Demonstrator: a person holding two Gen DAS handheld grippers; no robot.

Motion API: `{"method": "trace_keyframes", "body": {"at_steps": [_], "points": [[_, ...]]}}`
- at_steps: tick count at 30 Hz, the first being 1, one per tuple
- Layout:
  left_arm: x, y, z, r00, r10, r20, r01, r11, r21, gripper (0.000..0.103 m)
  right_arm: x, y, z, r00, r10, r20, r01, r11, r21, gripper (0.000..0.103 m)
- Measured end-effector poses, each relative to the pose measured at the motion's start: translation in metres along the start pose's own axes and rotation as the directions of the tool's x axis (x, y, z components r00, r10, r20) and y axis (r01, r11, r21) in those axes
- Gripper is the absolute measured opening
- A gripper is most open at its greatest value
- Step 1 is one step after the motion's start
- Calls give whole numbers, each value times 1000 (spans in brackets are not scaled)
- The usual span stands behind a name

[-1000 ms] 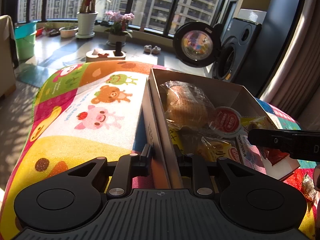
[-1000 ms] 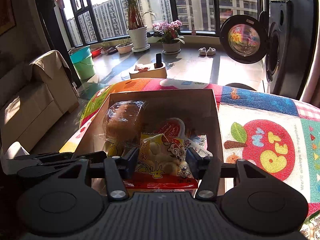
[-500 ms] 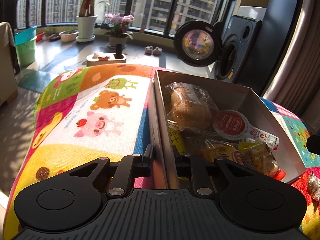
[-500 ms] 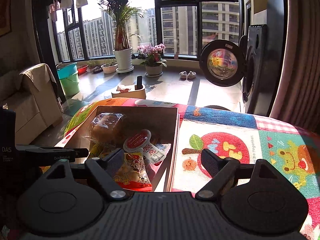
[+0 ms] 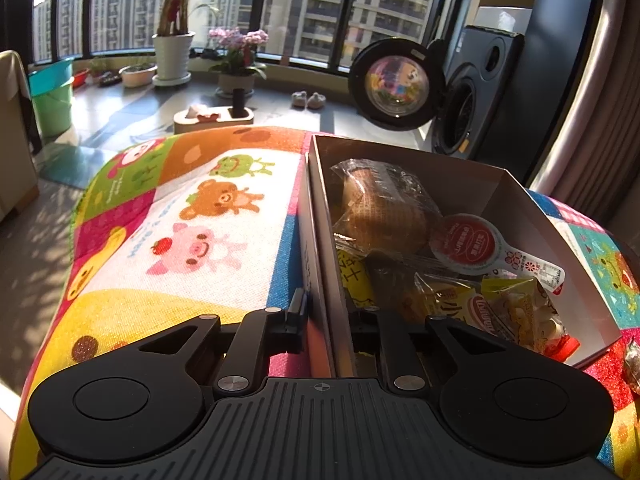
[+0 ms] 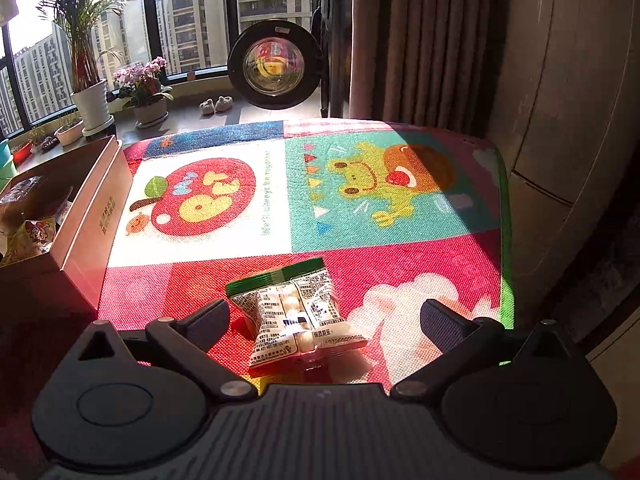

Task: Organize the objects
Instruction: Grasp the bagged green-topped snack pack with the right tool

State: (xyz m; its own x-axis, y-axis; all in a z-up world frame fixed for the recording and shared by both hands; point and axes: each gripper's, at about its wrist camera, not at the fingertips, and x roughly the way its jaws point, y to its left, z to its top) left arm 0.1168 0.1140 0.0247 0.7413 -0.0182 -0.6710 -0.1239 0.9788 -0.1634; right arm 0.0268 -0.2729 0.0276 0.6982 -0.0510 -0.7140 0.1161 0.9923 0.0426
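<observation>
I see the bright cartoon-printed play mat (image 6: 400,240) filling both views, with its frog and apple panels lit by sun. On it, at nine o'clock in my right wrist view, stands the open pinkish cardboard box (image 6: 92,216); in my left wrist view it runs from twelve to three o'clock, packed with wrapped snacks: a clear-wrapped brown bread roll (image 5: 384,212) at the far end, a round red-lidded sauce cup (image 5: 466,244) beside it, and a yellow cartoon snack packet (image 5: 516,312) nearest me. My left gripper (image 5: 322,312) is clamped on the box's near-left wall, one finger outside, one inside. My right gripper (image 6: 324,318) is spread wide, its fingers either side of a small green-edged clear packet of white candies (image 6: 296,316) lying flat on the mat at six o'clock, neither finger touching it.
</observation>
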Motion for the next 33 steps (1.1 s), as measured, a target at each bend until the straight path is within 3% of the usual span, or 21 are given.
{"method": "trace_keyframes", "body": {"at_steps": [5, 13, 21, 33], "points": [[0, 0, -1, 1000, 2, -4, -2, 1000, 6, 16, 20, -7, -10, 997, 17, -72, -11, 996, 93, 103], [4, 0, -4, 1000, 3, -22, -3, 1000, 0, 15, 28, 13, -7, 999, 19, -47, -17, 999, 34, 103], [3, 2, -6, 1000, -2, -26, 2, 1000, -10, 15, 21, 36, -16, 993, 105, -60, -112, 988, -108, 103], [3, 2, -7, 1000, -6, -28, 5, 1000, -12, 16, 12, 20, -25, 998, 36, -50, -43, 990, -134, 103]]}}
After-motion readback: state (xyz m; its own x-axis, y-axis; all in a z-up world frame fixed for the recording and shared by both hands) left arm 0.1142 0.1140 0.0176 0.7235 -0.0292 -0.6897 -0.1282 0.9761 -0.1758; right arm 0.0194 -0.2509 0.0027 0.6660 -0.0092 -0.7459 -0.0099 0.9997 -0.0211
